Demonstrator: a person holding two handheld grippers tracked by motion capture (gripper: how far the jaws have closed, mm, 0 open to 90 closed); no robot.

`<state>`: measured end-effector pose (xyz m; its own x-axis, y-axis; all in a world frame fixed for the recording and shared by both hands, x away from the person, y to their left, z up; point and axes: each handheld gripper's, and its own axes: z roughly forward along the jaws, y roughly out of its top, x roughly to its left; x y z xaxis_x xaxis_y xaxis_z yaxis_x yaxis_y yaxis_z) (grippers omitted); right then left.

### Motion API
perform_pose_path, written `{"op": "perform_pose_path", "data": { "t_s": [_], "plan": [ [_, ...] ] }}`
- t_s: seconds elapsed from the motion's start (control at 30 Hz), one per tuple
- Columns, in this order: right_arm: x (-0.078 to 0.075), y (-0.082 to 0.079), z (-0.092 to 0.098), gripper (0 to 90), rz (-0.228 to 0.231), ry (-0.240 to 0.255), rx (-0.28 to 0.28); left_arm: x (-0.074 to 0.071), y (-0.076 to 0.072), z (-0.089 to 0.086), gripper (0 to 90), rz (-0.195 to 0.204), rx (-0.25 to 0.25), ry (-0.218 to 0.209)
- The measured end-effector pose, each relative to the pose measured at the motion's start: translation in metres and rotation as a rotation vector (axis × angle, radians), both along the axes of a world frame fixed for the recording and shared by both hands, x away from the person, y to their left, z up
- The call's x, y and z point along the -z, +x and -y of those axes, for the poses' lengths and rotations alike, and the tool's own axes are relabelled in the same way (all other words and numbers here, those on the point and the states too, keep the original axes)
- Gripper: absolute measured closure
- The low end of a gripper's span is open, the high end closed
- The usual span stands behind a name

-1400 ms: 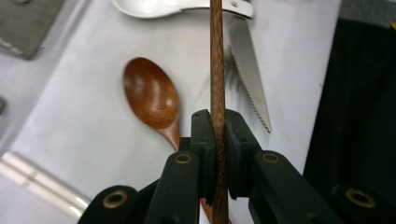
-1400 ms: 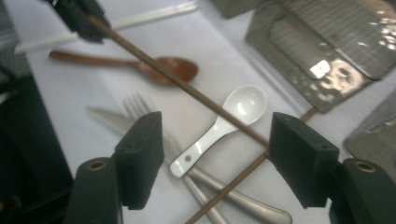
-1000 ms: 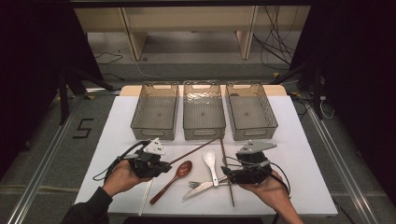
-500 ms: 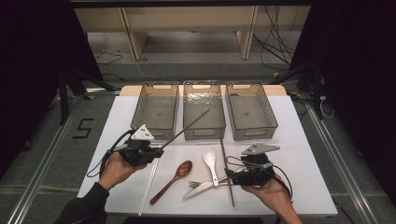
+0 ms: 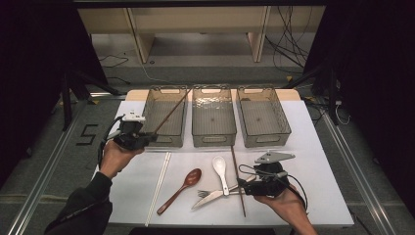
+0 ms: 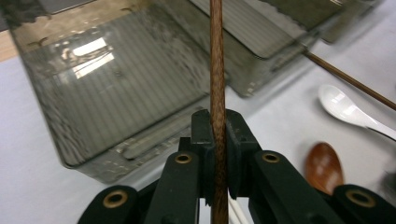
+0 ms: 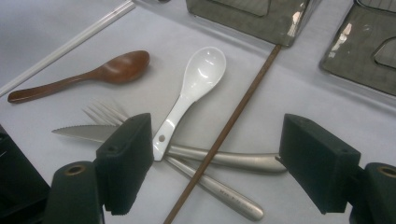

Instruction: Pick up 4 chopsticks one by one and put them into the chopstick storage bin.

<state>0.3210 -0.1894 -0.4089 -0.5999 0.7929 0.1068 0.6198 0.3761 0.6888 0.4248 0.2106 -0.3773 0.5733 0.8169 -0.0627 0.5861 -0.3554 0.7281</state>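
The left tongs (image 5: 147,137) are closed tight on a dark wooden chopstick (image 5: 171,111), with the 2 black jaws pressing its shaft from both sides in the left gripper view. In the high view, they sit at the left edge of the bench (image 5: 323,196), just in front of the left bin (image 5: 165,117), and the chopstick slants up from the jaws over that bin toward its far right corner.

The right tongs (image 5: 243,187) stand wide open and hold nothing. In the right gripper view, their jaws straddle a second dark chopstick (image 7: 224,132), which lies flat on the bench, and I cannot tell whether either jaw touches the cutlery beneath.

The left gripper view shows the grip itself: the chopstick (image 6: 216,74) runs straight up between the pads, with the ribbed floor of the left bin (image 6: 116,93) behind it. It also catches the bowl of the white spoon (image 6: 338,105) and the bowl of the brown wooden spoon (image 6: 323,167) off to one side.

The right gripper view shows how the cutlery is stacked: the white spoon's (image 7: 194,88) handle lies over the serrated knife (image 7: 187,150) and the fork (image 7: 205,184). The brown wooden spoon (image 7: 84,74) lies apart, with 1 pair of white chopsticks (image 7: 65,46) beyond it.

The high view shows 3 clear bins in a row, with the middle bin (image 5: 213,117) and the right bin (image 5: 263,117) beside the left one.
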Motion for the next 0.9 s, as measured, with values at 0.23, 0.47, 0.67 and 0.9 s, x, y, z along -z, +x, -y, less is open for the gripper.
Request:
{"op": "perform_pose_path", "data": {
  "t_s": [0.23,0.47,0.67,0.9],
  "plan": [
    [0.000,-0.001,0.000,26.7,0.003,0.000,-0.005,0.005,0.031,-0.004,83.2,-0.026,-0.078,0.002],
    [-0.001,-0.001,0.000,26.7,0.002,0.005,-0.007,0.008,0.056,-0.004,83.2,-0.045,-0.117,-0.011],
    [-0.002,-0.001,0.000,26.8,0.003,0.005,-0.012,0.012,0.073,-0.005,83.2,-0.069,-0.143,0.002],
    [-0.001,-0.001,0.000,26.8,0.001,0.005,-0.016,0.018,0.085,-0.005,83.1,-0.099,-0.171,0.011]
  ]
}}
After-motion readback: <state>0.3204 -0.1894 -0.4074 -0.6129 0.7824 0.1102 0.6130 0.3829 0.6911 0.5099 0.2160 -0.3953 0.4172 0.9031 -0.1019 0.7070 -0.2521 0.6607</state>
